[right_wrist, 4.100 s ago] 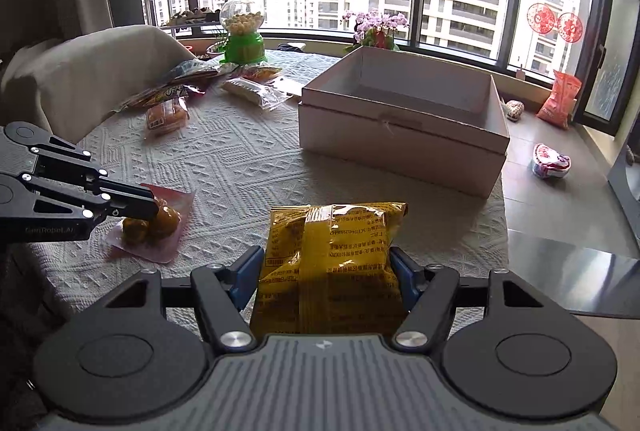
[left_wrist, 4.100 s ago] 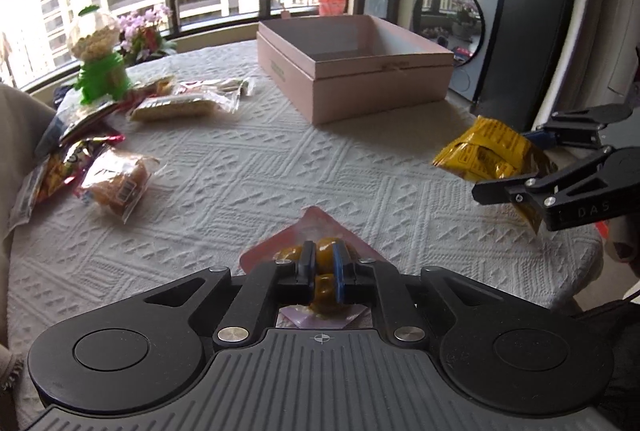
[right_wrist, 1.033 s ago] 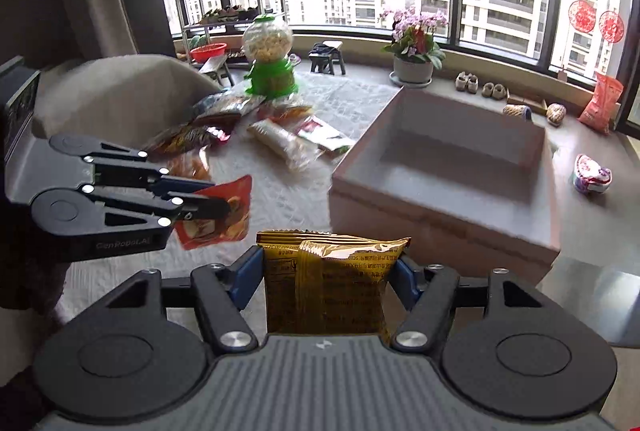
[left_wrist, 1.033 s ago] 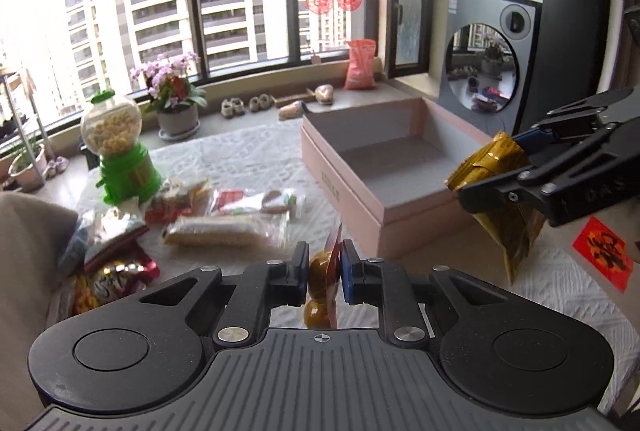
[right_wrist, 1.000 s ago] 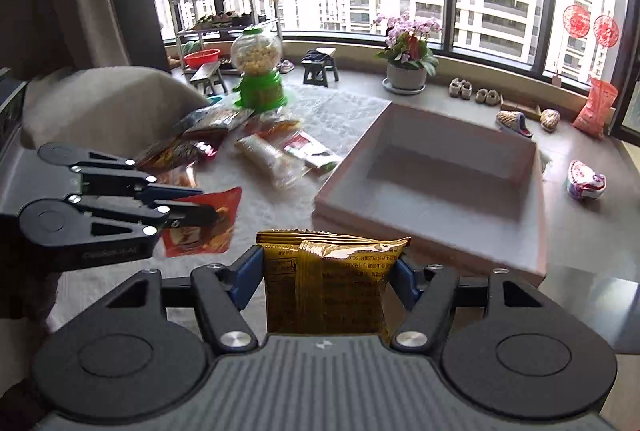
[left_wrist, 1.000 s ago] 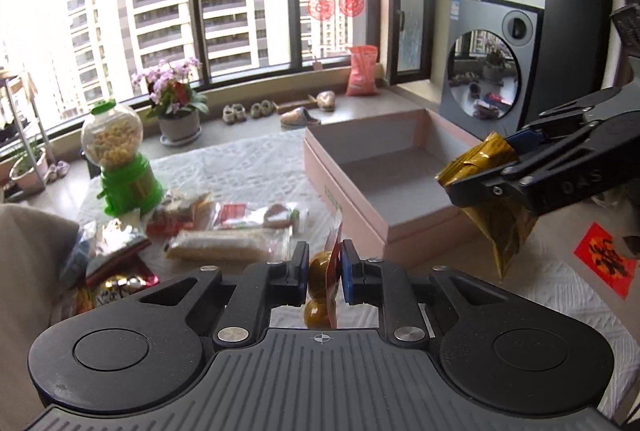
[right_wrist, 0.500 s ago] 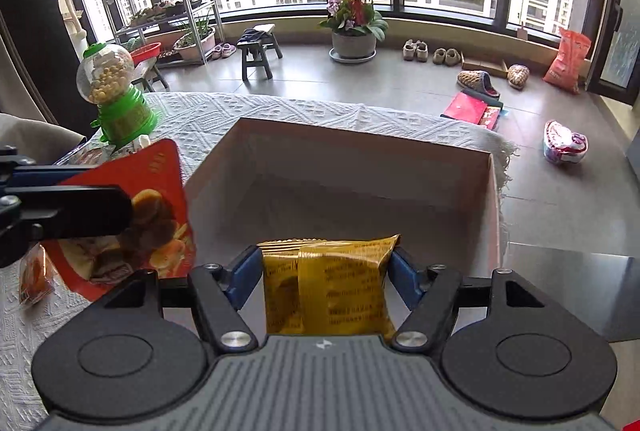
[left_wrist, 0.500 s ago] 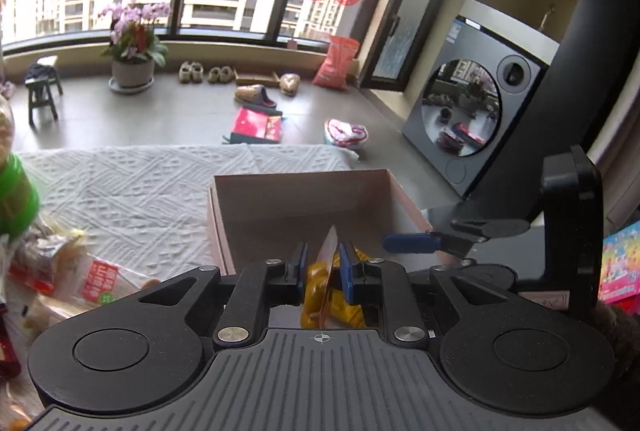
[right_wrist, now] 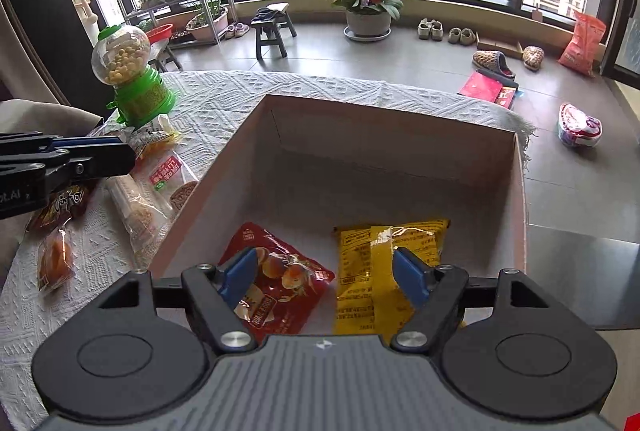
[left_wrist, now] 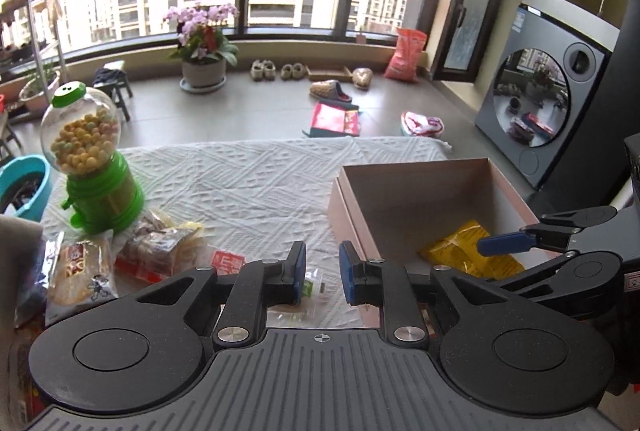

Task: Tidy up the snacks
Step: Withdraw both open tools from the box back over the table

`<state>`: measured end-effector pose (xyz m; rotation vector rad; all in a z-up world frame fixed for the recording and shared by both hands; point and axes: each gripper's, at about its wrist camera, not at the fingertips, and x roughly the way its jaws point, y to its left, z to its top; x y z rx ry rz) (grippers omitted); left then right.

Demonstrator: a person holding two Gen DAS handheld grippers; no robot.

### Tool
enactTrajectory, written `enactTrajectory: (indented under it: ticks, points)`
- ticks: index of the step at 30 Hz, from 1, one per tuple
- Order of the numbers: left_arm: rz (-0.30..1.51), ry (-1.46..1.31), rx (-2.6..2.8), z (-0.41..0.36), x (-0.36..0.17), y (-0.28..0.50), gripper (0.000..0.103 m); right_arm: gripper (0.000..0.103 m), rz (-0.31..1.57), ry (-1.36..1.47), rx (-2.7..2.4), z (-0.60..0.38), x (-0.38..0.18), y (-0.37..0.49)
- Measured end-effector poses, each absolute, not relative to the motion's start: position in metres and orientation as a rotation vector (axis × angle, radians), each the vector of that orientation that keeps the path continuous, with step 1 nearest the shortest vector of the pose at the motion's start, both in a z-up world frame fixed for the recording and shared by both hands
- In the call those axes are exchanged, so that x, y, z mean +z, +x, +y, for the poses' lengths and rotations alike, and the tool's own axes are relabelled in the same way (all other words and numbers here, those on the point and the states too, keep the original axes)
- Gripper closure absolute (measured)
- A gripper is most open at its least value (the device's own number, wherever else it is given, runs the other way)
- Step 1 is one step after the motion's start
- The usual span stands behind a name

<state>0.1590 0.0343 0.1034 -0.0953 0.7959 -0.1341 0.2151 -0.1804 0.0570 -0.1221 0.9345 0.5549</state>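
Observation:
A pink-beige open box [right_wrist: 360, 135] stands on the white tablecloth. A yellow snack packet [right_wrist: 416, 235] and a red snack packet [right_wrist: 280, 283] lie flat on its floor. My right gripper [right_wrist: 325, 267] hovers over the box's near end. Its jaws are opening and nothing is pressed between them; both packets lie below. In the left wrist view the box [left_wrist: 416, 165] is at the right, with the yellow packet [left_wrist: 460, 247] and the right gripper [left_wrist: 504, 259] inside it. My left gripper [left_wrist: 322, 263] is left of the box, jaws slightly apart and empty. It also shows as the left gripper [right_wrist: 124, 153] above the loose snacks.
Several loose snack packets [left_wrist: 160, 247] lie left of the box, beside a green gumball dispenser [left_wrist: 92, 171]. The same snack packets [right_wrist: 144, 207] and dispenser [right_wrist: 128, 79] show in the right wrist view. The tablecloth [left_wrist: 240, 183] ends at the far edge; beyond is floor with slippers and a flower pot.
Both packets, held over the box half a second ago, now lie inside it. Both grippers have let go. The left gripper has swung left, out of the box.

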Motion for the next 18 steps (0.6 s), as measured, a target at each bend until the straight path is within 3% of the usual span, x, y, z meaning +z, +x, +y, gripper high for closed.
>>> enactTrajectory:
  ticks: [5,18]
  points:
    - [0.939,-0.094,-0.156,0.07,0.1,0.153,0.079,0.028,0.884,-0.34,0.598,-0.132,0.082,0.202]
    - [1.052,-0.252,-0.004,0.129,0.067,0.067,0.078,0.027,0.831,-0.366,0.674,-0.055,0.079,0.139]
